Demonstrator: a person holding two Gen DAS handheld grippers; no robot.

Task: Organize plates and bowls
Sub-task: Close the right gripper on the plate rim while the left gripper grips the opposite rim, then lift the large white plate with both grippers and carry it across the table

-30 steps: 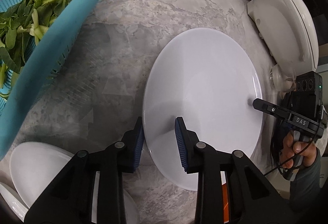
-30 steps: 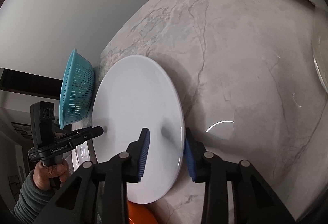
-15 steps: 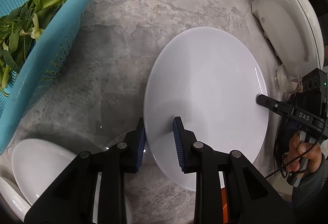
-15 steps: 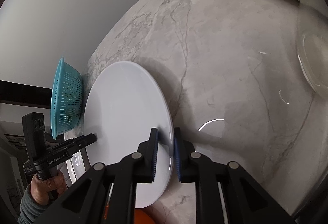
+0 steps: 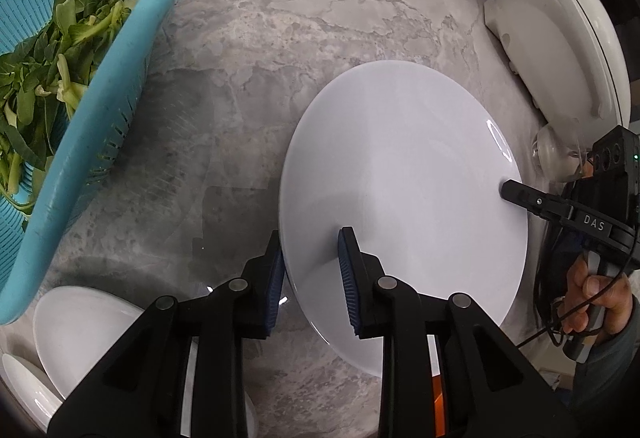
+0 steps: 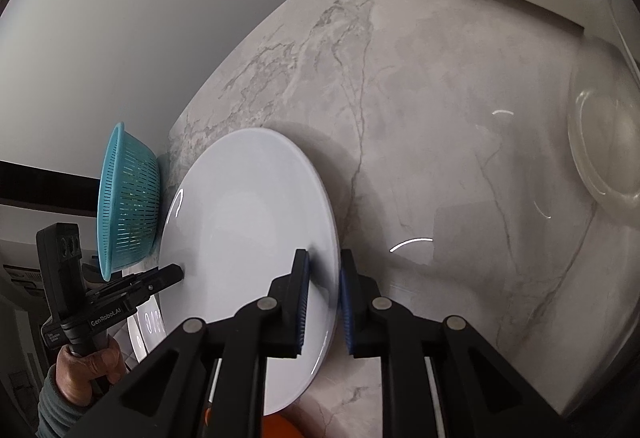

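Gripping opposite rims, left gripper and right gripper are both clamped on the white plate, mid-frame over the marble table (right jaws just closed). Lift level, together.

Cut off at left frame edge: blue colander of greens. Stacked white dishes, lower left, partly hidden behind gripper arms. Orange object barely visible at bottom, unidentifiable.
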